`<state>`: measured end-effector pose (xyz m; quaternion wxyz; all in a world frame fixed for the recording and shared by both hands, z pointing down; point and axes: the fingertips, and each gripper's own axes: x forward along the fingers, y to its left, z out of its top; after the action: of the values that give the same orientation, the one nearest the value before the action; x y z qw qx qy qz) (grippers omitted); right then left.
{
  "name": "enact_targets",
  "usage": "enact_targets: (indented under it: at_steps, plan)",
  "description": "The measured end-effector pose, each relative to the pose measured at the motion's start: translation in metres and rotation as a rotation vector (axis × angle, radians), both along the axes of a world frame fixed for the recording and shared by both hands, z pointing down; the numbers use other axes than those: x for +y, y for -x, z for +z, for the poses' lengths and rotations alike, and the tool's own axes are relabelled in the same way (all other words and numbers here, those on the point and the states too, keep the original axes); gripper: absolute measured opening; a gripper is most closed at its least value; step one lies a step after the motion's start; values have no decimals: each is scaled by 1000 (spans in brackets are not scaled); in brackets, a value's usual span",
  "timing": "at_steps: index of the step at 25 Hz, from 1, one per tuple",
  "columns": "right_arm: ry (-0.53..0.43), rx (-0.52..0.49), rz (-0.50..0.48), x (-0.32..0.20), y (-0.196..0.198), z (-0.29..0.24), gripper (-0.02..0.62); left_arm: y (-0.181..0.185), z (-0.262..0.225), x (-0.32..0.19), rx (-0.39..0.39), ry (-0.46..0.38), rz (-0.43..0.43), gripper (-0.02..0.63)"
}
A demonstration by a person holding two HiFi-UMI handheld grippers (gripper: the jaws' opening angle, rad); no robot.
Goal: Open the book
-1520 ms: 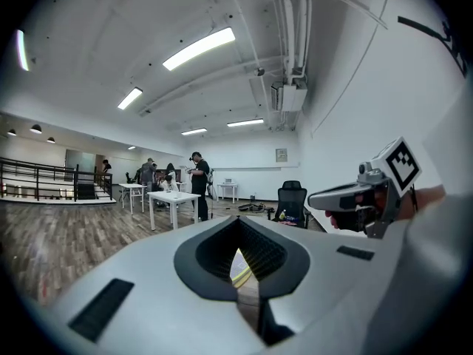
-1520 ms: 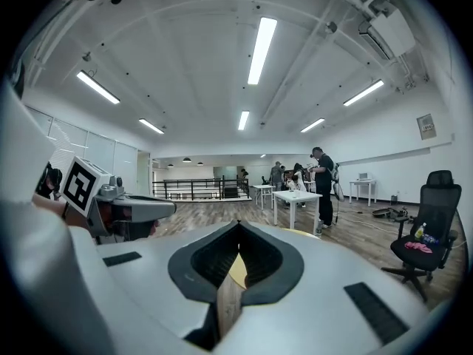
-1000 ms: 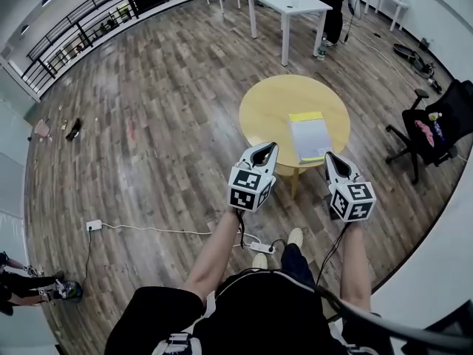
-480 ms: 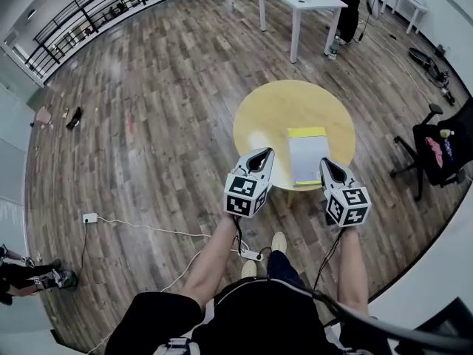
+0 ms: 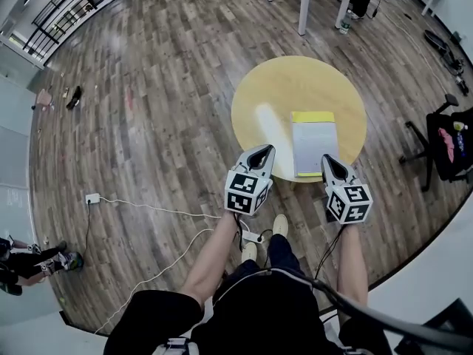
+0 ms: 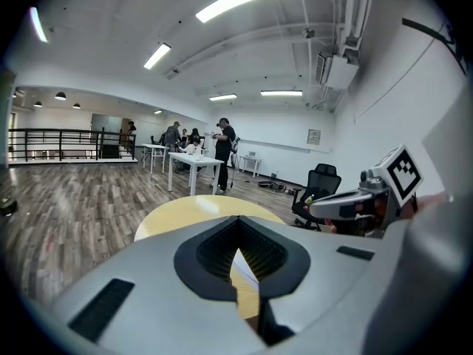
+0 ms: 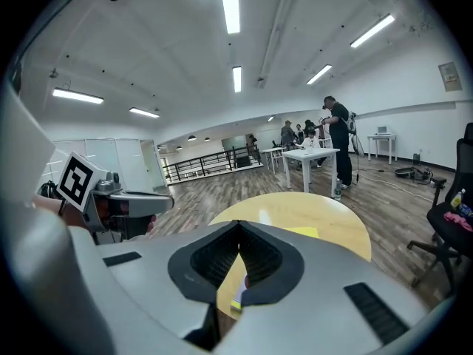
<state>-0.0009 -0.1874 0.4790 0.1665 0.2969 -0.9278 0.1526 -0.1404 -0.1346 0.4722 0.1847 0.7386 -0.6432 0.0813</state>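
So, opening hasn't begun: the white book with a yellow far edge [image 5: 314, 148] lies closed on the round yellow worktop [image 5: 281, 95]; left hand-held gripper [image 5: 262, 149] and right hand-held gripper [image 5: 327, 159] hover nearby, jaws together, empty.

round table [image 5: 281, 87] open left of the book [image 5: 314, 148], office chair [image 5: 452, 145] well to the right

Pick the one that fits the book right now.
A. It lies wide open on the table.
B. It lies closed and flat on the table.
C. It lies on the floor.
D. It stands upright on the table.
B: the book lies flat with its cover shut on the round table, near the edge closest to the person.
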Motion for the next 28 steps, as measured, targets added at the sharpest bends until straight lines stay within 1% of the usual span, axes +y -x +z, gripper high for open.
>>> enact_targets:
  at_steps: [13,22,24,28]
  plan:
    - [120,32,-13,13,-3,61,5,-5,63,14,52,122,-30,-2]
    - [239,54,3,36,-16,130,5,-23,138,38,111,241,-48,-2]
    - [249,60,3,38,-19,138,6,-25,145,42,115,254,-49,-2]
    - [246,57,5,36,-20,137,5,-23,144,40,112,247,-54,-2]
